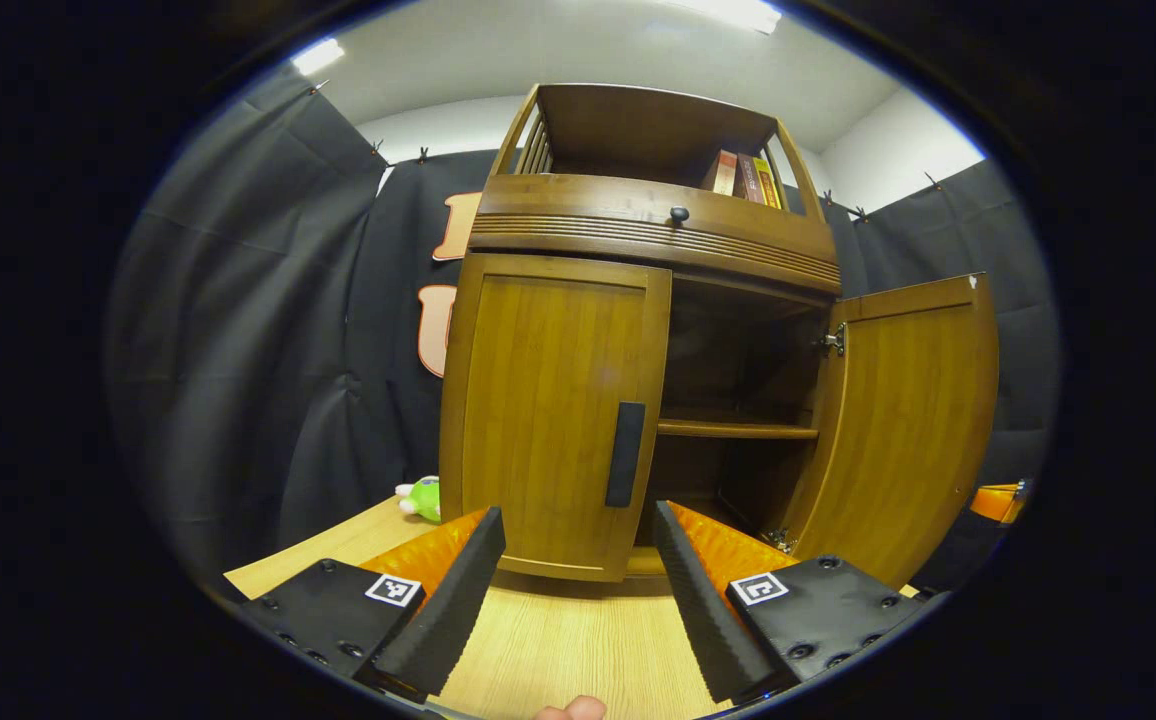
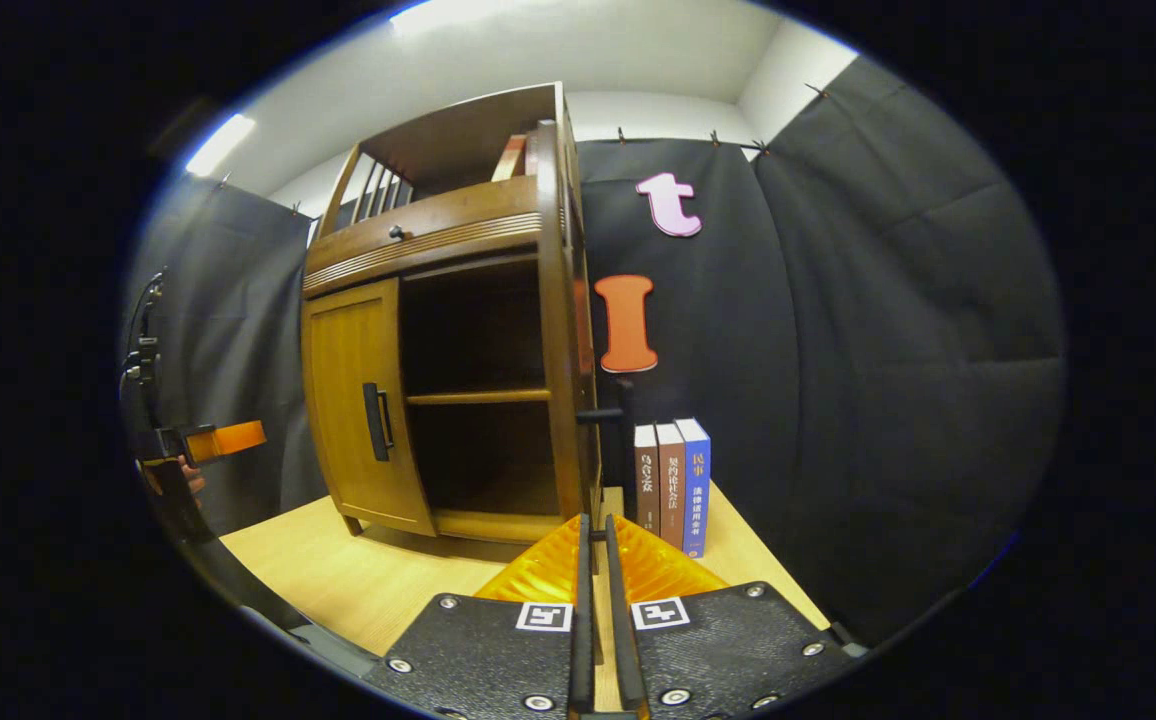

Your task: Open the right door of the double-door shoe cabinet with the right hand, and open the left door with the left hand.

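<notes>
The wooden shoe cabinet (image 1: 638, 230) stands on a light wood table. Its left door (image 1: 548, 410) is closed, with a dark vertical handle (image 1: 625, 455) at its inner edge. My left gripper (image 1: 578, 520) is open just in front of that handle, the fingers apart from it on either side. The right door (image 1: 903, 420) is swung wide, baring a shelf (image 1: 738, 430). In the right gripper view the right door (image 2: 590, 420) shows edge-on, and my right gripper (image 2: 596, 530) is nearly closed around its lower free edge, below its handle (image 2: 610, 412).
Three books (image 2: 673, 485) stand on the table (image 2: 378, 580) right of the cabinet. A green plush toy (image 1: 425, 497) lies at the cabinet's left side. More books (image 1: 746, 178) sit on the top shelf above a knobbed drawer (image 1: 679, 213). Black cloth walls surround the table.
</notes>
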A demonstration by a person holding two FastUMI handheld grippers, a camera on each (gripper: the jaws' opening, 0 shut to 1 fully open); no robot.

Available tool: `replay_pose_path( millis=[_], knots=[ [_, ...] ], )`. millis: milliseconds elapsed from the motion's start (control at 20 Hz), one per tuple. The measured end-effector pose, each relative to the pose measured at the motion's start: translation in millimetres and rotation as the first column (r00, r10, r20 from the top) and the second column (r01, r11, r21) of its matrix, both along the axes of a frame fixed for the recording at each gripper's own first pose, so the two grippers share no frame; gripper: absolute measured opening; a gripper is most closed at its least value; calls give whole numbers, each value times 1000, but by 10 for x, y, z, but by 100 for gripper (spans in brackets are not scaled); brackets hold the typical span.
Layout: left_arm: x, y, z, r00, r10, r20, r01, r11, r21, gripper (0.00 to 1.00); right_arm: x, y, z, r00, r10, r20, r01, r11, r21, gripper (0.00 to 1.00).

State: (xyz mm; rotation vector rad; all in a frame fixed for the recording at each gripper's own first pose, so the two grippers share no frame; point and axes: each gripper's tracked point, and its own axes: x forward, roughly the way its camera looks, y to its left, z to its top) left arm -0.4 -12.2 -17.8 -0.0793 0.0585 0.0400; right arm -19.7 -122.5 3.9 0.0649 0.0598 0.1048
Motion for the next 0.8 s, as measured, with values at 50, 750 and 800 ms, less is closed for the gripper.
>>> replay_pose_path(
  millis=[50,750,800],
  knots=[
    [24,10,5,1000,2,-3,-2,1000,3,96,-26,128,50,1000,23,3,-23,1000,10,8],
    [308,-5,304,997,-56,49,56,998,5,95,181,1090,-238,989,140,-42,-139,990,14,93],
    [392,-23,329,996,-68,51,68,998,5,95,124,1076,-270,990,134,-45,-134,991,-2,93]
  ],
)
